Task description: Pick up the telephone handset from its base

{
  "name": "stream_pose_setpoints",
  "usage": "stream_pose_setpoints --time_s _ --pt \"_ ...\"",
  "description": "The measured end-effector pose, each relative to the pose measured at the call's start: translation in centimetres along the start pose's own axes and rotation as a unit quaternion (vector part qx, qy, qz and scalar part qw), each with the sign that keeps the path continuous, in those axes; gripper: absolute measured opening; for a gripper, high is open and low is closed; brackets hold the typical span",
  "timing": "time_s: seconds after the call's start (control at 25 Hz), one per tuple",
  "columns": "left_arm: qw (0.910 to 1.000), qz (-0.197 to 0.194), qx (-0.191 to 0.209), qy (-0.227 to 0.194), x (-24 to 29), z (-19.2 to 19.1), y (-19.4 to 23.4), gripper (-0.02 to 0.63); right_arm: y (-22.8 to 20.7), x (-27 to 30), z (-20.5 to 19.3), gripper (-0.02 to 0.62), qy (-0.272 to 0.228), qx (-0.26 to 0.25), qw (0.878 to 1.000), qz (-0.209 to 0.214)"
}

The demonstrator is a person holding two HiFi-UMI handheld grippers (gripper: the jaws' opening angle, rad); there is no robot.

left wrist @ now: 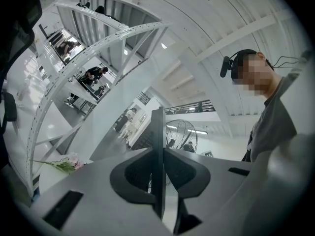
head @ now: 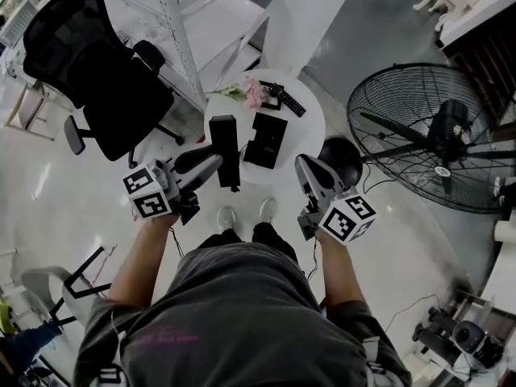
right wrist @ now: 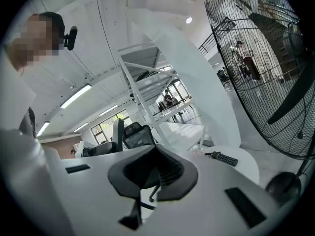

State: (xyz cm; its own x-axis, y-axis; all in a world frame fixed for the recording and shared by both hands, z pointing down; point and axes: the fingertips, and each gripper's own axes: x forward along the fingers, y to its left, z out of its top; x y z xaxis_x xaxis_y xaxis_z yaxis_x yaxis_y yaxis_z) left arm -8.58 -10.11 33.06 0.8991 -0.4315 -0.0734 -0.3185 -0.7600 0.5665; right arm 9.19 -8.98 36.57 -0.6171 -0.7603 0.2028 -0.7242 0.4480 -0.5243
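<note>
Both grippers held out in front of me, left one gripping, right one empty.
My left gripper [head: 214, 161] points about level, its jaws clamped on the thin edge of the handset [head: 225, 147]. My right gripper [head: 305, 166] tips slightly downward, jaws pressed together with nothing between them. My left forearm [head: 143, 252] and right forearm [head: 337, 268] reach forward, bare below the sleeves.

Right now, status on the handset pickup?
Left gripper shut on handset, lifted clear of base. Right gripper shut, empty. Nothing in the way.
</note>
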Motion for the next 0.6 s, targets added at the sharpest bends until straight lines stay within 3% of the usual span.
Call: stream_pose_setpoints --time_s 0.6 --pt "1.0 0.002 -0.004 0.002 0.31 0.25 0.92 0.078 -0.18 0.96 0.04 0.02 0.009 0.0 1.0 0.003"
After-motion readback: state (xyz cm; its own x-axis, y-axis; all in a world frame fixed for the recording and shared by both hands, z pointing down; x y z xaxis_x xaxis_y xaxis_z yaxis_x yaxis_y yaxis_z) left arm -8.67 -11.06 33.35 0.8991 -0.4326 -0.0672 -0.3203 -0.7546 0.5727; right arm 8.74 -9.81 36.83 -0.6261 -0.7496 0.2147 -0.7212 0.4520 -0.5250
